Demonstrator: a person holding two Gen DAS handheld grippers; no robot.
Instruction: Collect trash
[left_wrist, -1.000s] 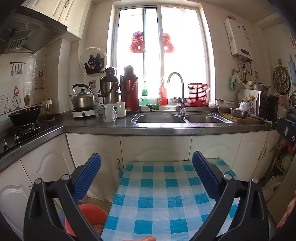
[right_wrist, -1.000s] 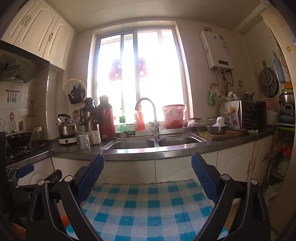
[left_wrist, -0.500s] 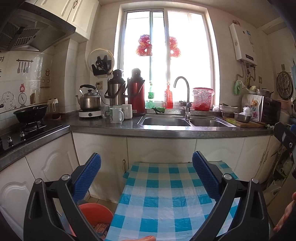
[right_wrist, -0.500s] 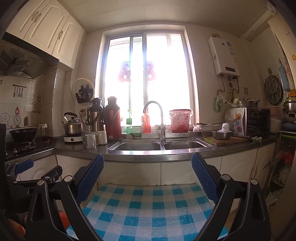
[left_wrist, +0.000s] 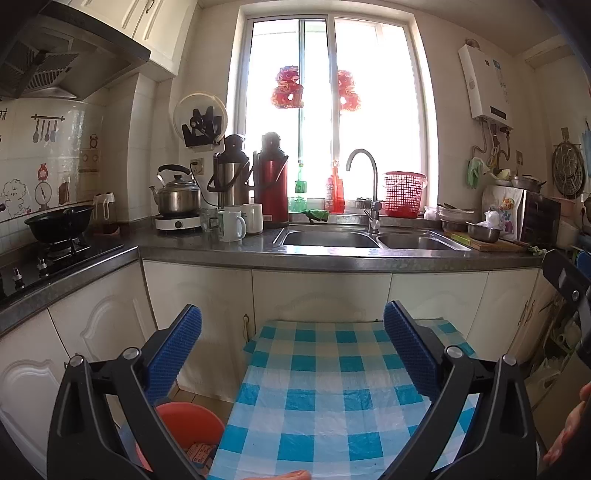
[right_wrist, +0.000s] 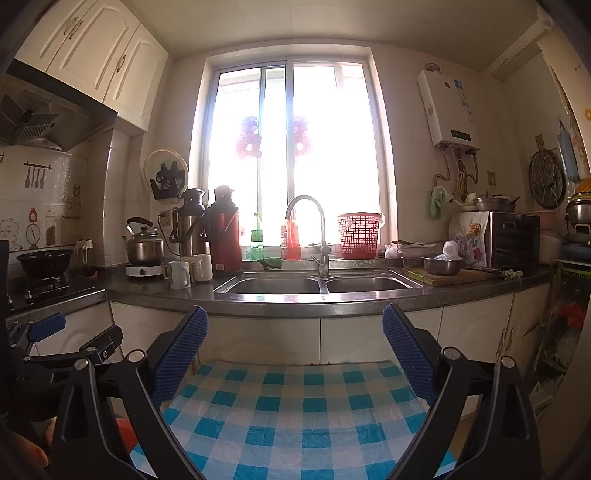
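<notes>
While I hold both tongs level over the checked table (left_wrist: 332, 387), the view has lifted over the last second: the sink (left_wrist: 328, 238) sits lower in each picture and more ceiling shows, so I am raising or tipping them up, not reaching yet. My left tongs (left_wrist: 291, 354) and right tongs (right_wrist: 295, 354) both stand wide open, gripping nothing. No trash lies on the table top that I can see. The only trash in view is some packaging inside the orange bin (left_wrist: 184, 432), on the floor at the table's left edge, below my left tongs. I judge the collecting has not begun. Beyond the table I count one bin, two flasks, one kettle (left_wrist: 177, 192) and one red basket (left_wrist: 402, 194).
</notes>
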